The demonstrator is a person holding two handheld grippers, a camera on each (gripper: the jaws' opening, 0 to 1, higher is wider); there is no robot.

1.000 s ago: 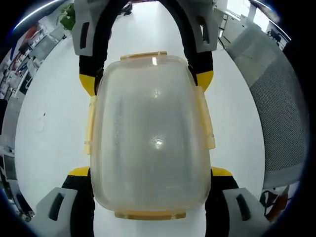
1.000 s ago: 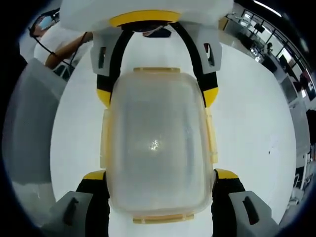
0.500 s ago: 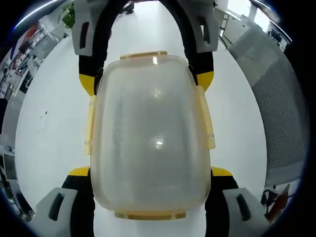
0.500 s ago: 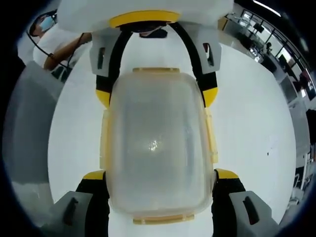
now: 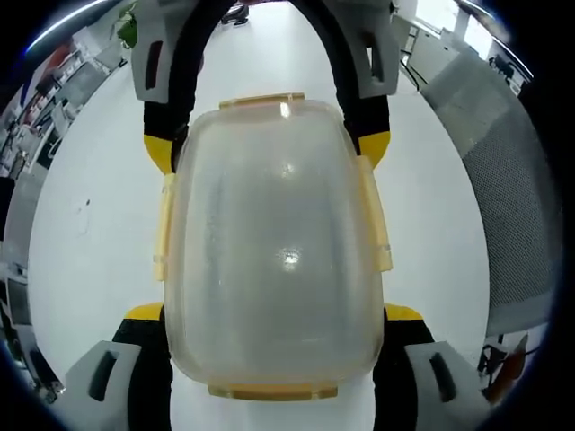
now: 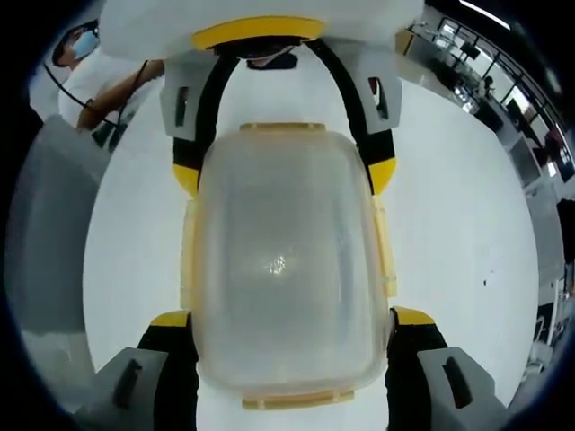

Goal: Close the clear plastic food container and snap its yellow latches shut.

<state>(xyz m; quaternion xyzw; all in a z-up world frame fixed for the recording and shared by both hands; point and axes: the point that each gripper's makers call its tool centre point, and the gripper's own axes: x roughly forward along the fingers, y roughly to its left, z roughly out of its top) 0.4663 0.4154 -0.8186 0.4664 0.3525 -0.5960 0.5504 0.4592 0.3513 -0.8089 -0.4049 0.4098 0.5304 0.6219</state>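
Note:
The clear plastic container (image 5: 274, 242) with its lid on sits over the white table (image 5: 99, 224), held at both ends. In the left gripper view my left gripper (image 5: 274, 314) is shut on its near end, and the right gripper (image 5: 267, 148) clamps the far end. Yellow latches (image 5: 373, 215) run along the long sides and both short ends; whether they are snapped I cannot tell. In the right gripper view the same container (image 6: 286, 260) lies between my right gripper (image 6: 287, 319) below and the left gripper (image 6: 283, 171) above, with a side latch (image 6: 384, 247) lying along the rim.
A grey mesh chair (image 5: 508, 197) stands by the table's right edge in the left gripper view; the same kind of chair back (image 6: 45, 233) is at the left of the right gripper view. A person in a white shirt (image 6: 99, 76) is beyond the table. Shelves (image 5: 54, 81) line the far left.

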